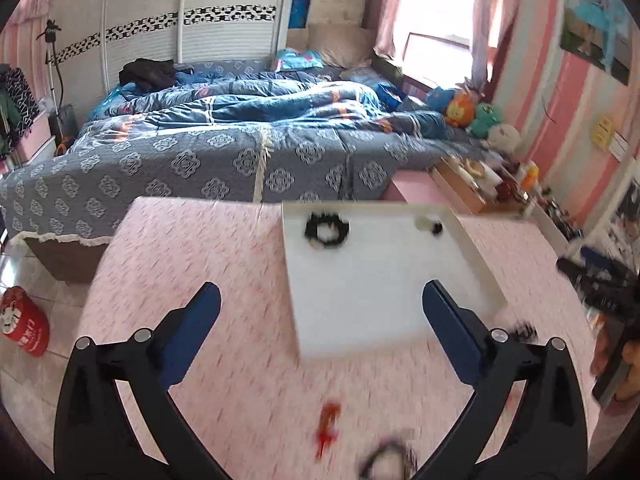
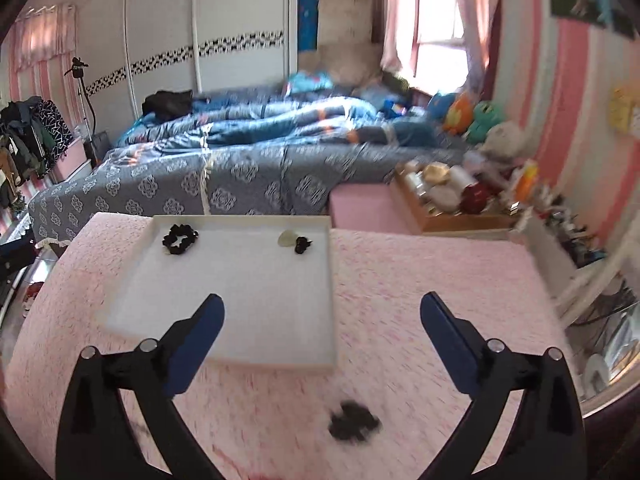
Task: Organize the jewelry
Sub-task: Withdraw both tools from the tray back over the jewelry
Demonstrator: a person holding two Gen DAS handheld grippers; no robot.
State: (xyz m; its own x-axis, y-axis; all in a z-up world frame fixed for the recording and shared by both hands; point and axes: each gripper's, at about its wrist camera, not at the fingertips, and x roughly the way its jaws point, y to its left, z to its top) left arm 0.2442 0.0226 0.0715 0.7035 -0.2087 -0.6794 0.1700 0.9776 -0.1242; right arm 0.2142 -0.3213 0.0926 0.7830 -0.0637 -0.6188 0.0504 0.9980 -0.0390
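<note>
Nearest the left lens we note a dark ringed piece (image 1: 386,458), blurred, and just beside it a small red piece (image 1: 328,426), both loose on the pink cloth (image 1: 200,264). The left gripper (image 1: 320,312) stands with its fingers wide apart and nothing between them. The right gripper (image 2: 322,320) is likewise spread wide and empty; a dark clump (image 2: 354,420) (its kind too blurred to tell) lies on the cloth between and below its fingers.

The white tray (image 2: 332,280) sits toward the far side of the cloth. It already holds a black beaded ring (image 2: 180,239) at its far left corner and, near the far right, a pale piece (image 2: 286,239) touching a small dark piece (image 2: 303,245).

We judge the sorting part done: three pieces in the tray, at least three left outside. The step in hand appears to be a fresh pick. The next move calls for lowering one open gripper over a loose piece, closing on it cleanly without snagging the nap of the cloth, then carrying it over the tray's rim.

The cloth is fuzzy, pink with red flecks. Behind it stands a bed (image 1: 200,152) with blue patterned covers, soft toys (image 1: 476,114) by a pink striped wall, and a bright curtained window (image 1: 440,8).
</note>
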